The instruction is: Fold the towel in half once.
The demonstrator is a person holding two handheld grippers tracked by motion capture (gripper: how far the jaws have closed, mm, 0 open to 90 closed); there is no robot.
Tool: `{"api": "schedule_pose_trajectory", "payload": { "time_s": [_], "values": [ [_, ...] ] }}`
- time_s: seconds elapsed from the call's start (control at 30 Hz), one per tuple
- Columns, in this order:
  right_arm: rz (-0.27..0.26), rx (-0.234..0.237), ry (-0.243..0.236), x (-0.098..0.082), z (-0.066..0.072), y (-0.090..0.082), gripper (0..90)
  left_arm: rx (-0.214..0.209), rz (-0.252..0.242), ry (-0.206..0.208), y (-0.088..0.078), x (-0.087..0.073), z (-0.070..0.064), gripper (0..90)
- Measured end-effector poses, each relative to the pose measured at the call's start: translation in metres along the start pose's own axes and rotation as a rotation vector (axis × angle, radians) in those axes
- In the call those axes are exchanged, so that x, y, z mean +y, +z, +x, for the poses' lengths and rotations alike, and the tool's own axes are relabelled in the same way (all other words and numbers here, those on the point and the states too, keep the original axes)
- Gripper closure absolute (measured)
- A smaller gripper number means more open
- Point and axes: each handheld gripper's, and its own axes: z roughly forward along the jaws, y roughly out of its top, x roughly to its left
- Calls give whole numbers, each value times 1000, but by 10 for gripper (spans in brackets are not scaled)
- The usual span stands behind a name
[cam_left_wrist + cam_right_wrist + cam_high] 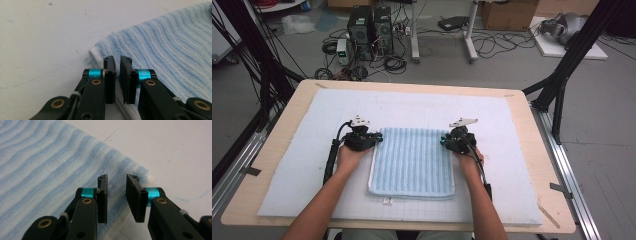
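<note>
Item: light blue ribbed terry towel (pixel 412 160), folded to a rectangle, lying flat at the middle of the white foam mat (pixel 302 165) that covers the pale wooden surface (pixel 277 145). Left hand (pixel 351 156): forearm enters from the lower edge of the high view, angled up and inward, hand wrapped round the black left gripper (pixel 377 140), which points right at the towel's far left corner. Right hand (pixel 469 159): forearm mirrors it, holding the black right gripper (pixel 444 141), pointed left at the towel's far right corner. Each gripper carries a grey three-cornered plate on top and a trailing black cable. Left gripper view: left gripper (pixel 117 75) with jaws nearly together, a thin slit between them, set at the towel's (pixel 162 55) white-hemmed corner; whether cloth lies between them cannot be told. Right gripper view: right gripper (pixel 117 195) with jaws spread, a clear gap, straddling the towel's (pixel 50 170) corner edge with nothing pinched. High view alone adds the surroundings: grey floor (pixel 602 120) with black computer towers (pixel 369 27), loose cables and a cardboard box (pixel 509 14) beyond the surface.
</note>
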Motion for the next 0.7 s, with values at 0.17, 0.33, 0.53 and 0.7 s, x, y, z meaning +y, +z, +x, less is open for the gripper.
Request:
{"api": "schedule_pose_trajectory", "payload": {
  "time_s": [0.17, 0.33, 0.53, 0.7],
  "values": [
    [0, -15, 17, -2, -6, -2, 703, 25, 9, 29, 0, 0, 0, 808],
    [-33, 3, 6, -4, -5, -15, 616, 18, -54, 28, -13, -1, 8, 680],
    [-106, 0, -51, -13, -2, -49, 366, -102, -255, 98, -40, -6, 9, 535],
    [-166, -29, -37, -28, -7, -73, 185, -124, -257, 57, -50, -2, 8, 347]
  ]
}}
